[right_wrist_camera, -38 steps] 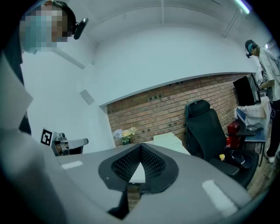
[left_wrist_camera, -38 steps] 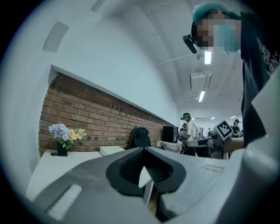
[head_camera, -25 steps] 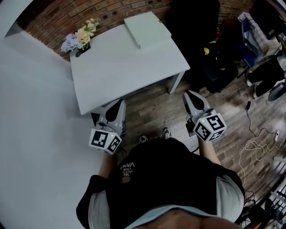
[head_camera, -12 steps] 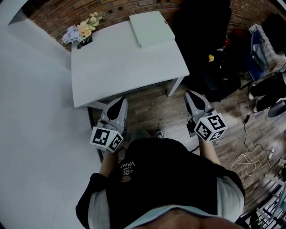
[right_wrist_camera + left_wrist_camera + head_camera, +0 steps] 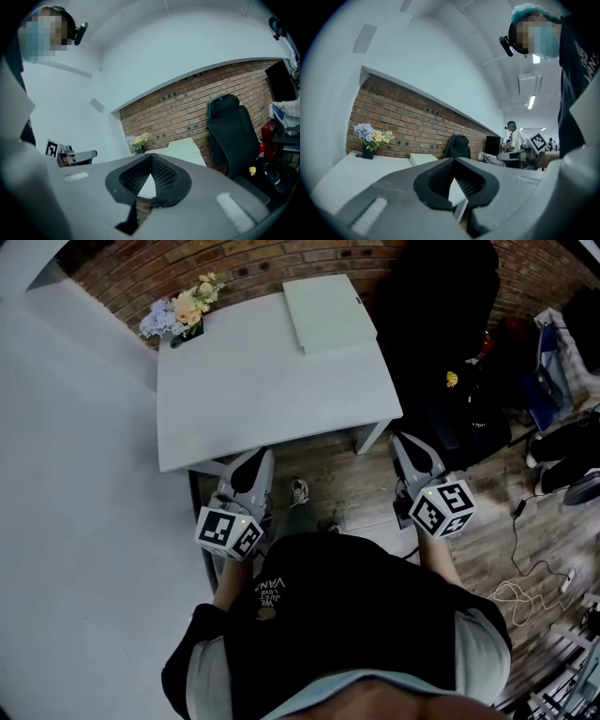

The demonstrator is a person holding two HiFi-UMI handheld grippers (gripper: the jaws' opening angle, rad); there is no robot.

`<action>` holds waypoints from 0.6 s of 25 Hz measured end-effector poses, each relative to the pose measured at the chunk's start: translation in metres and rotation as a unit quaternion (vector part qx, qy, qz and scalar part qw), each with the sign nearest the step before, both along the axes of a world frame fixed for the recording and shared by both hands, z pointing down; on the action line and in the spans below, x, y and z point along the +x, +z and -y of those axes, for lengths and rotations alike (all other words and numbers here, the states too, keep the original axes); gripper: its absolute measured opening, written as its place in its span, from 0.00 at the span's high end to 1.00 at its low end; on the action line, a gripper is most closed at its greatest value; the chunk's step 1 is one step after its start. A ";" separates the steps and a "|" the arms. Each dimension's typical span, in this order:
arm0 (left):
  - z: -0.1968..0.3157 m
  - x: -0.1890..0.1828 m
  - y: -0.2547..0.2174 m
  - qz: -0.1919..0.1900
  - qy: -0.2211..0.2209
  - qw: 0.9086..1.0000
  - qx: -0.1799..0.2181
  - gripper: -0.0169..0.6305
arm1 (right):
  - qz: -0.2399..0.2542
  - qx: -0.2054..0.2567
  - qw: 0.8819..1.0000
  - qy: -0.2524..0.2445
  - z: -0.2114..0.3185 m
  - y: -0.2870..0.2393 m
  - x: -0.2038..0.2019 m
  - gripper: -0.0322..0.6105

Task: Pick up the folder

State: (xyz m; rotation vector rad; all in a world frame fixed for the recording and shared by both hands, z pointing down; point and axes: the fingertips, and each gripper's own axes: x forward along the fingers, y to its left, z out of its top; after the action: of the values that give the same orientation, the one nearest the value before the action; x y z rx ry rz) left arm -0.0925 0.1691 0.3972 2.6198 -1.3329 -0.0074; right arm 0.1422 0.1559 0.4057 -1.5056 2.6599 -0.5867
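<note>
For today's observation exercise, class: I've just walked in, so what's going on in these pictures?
A person stands facing a white table, holding a tool in each hand. The left tool and right tool are both shut and empty, by the table's near side. The folder lies flat at the far right corner, not yet touched.

The left gripper point(image 5: 453, 161) was seen at lower centre, jaws closed on nothing. Beyond, a pale folder point(image 5: 423, 159) was laid on the white table point(image 5: 347, 171), with flowers point(image 5: 371, 136) placed at mid-left.
</note>
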 end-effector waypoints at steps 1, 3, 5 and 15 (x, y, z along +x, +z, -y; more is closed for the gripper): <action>0.006 -0.001 0.001 0.000 0.002 1.000 0.001 0.97 | 0.000 0.001 1.000 0.003 0.005 0.000 0.000 0.95; 0.019 -0.004 0.002 -0.002 0.007 1.000 0.001 0.97 | 0.002 0.002 1.000 0.012 0.014 0.000 -0.001 0.95; 0.032 -0.007 0.000 -0.004 0.011 1.000 0.002 0.97 | 0.003 0.000 1.000 0.018 0.024 0.001 -0.004 0.95; 0.100 -0.031 0.007 -0.009 0.037 0.999 -0.002 0.97 | 0.003 -0.004 0.999 0.045 0.083 0.002 -0.028 0.95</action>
State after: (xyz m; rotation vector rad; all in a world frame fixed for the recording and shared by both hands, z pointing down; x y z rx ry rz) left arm -0.1235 0.0691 0.4044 2.6569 -1.2278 -0.0170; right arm 0.1138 0.0732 0.4080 -1.6121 2.5719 -0.5953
